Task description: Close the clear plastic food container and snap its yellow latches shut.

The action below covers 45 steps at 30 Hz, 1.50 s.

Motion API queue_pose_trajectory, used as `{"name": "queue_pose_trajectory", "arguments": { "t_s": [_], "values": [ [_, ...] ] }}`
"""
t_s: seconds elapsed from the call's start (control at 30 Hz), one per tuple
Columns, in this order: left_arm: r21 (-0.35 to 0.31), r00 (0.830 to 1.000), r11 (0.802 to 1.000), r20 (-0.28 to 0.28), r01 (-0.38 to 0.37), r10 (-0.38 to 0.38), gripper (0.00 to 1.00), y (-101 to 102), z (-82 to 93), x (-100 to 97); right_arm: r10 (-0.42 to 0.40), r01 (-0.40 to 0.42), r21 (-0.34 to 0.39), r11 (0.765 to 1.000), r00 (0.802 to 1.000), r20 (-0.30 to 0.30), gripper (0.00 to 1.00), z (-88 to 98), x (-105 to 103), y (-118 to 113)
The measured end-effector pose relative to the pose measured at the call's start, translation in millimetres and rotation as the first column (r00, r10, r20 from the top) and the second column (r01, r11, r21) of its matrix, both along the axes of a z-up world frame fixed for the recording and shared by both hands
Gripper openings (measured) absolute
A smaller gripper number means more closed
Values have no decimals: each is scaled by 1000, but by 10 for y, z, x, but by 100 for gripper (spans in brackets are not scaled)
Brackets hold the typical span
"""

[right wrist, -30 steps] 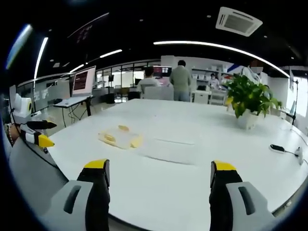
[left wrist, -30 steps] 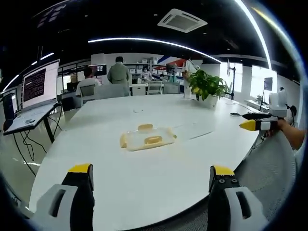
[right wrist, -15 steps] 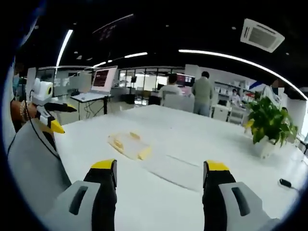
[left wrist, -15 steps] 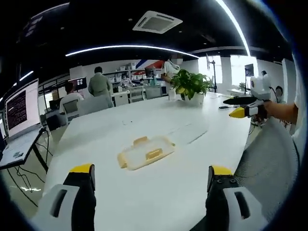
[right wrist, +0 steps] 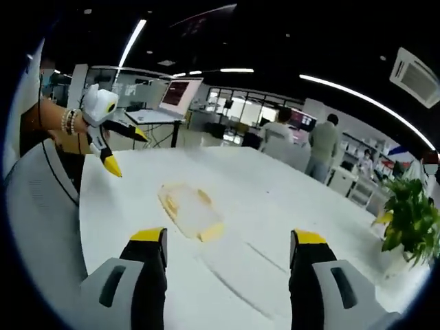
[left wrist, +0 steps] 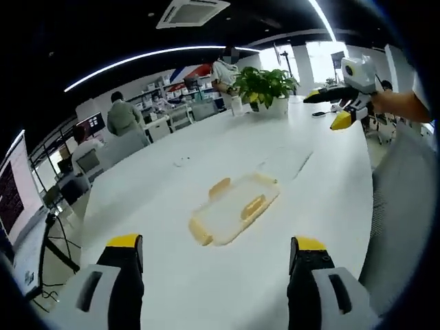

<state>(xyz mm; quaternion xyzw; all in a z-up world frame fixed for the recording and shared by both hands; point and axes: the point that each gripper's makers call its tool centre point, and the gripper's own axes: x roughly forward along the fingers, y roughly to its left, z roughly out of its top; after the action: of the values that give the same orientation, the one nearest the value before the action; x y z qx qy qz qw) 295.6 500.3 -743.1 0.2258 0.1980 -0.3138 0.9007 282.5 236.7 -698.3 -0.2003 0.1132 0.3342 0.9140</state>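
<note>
Clear plastic container on white table, left gripper and right gripper jaws wide, empty

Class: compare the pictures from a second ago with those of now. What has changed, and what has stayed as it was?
Both cameras have rolled and tilted with the person's hands, so the whole scene slants. The left gripper and right gripper stay open, holding nothing. The clear container lies untouched on the white table, apart from its lid.
</note>
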Motion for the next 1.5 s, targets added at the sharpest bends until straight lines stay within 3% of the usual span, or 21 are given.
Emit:
{"name": "queue_pose_trajectory", "arguments": {
  "t_s": [0.07, 0.27, 0.67, 0.77, 0.9, 1.1, 1.27, 1.43, 1.5],
  "values": [
    [14, 1000, 1000, 3, 19, -19, 84, -1, 2, 77, 15, -15, -24, 1000, 1000, -6, 69, -16, 61, 22],
    [134, 997, 988, -2, 74, -74, 81, 68, -25, 342, 54, -55, -62, 997, 998, -14, 69, -50, 256, 109],
    [245, 989, 958, -29, 147, -144, 78, 75, -130, 663, 111, -118, -136, 984, 992, -60, 65, -246, 461, 234],
    [245, 985, 955, -39, 170, -165, 78, 42, -151, 698, 124, -136, -155, 978, 989, -85, 67, -309, 502, 253],
    [308, 976, 926, -77, 218, -204, 78, 58, -259, 761, 144, -165, -199, 966, 983, -114, 65, -391, 551, 268],
    [333, 960, 901, -131, 279, -249, 76, 16, -355, 833, 195, -231, -250, 940, 968, -161, 63, -511, 598, 358],
    [396, 940, 853, -169, 339, -295, 69, 5, -450, 922, 242, -293, -297, 909, 950, -196, 61, -610, 668, 471],
    [405, 924, 831, -201, 381, -325, 70, -45, -504, 985, 284, -352, -324, 878, 929, -239, 63, -706, 703, 562],
    [416, 911, 811, -223, 411, -347, 69, -54, -542, 998, 300, -382, -333, 862, 914, -273, 62, -759, 699, 590]
  ]
}}
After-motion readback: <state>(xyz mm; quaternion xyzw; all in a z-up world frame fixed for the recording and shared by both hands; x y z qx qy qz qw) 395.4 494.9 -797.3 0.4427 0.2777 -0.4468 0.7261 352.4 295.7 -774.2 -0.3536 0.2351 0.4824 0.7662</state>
